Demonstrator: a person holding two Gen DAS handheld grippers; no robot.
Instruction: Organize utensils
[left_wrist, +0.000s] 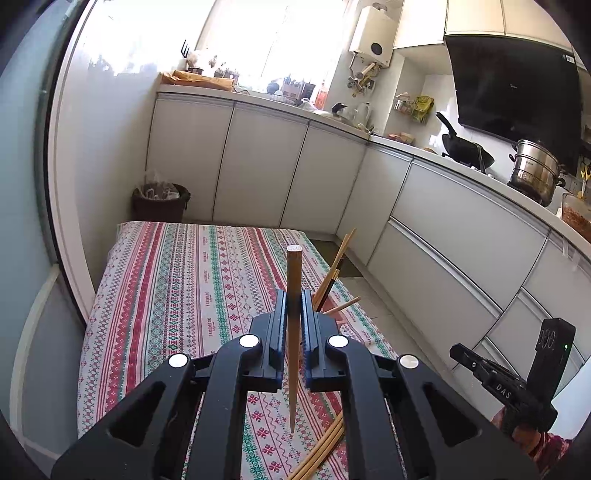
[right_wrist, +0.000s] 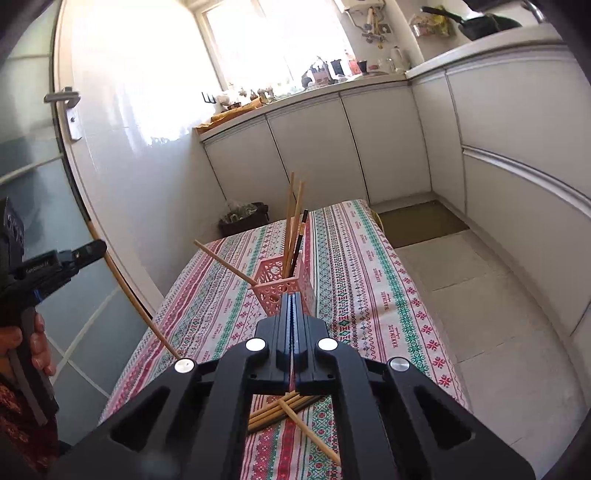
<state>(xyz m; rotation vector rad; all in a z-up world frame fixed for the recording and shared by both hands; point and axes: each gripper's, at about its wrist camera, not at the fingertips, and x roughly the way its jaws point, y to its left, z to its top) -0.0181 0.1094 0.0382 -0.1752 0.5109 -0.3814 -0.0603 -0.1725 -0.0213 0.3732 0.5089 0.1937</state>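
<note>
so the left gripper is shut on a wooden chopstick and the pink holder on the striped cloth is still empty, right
Not quite. The left gripper is shut on a wooden chopstick, but the pink holder on the striped cloth is not empty: the right wrist view shows several chopsticks already standing in it.

"HANDMADE" on tablecloth (right_wrist: 373, 280), "DAS" on right gripper (left_wrist: 504, 395)

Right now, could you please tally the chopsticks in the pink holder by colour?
Light chopsticks: 3, one leaning out over the rim
Dark chopsticks: 1
Total in the holder: 4 that show
</note>
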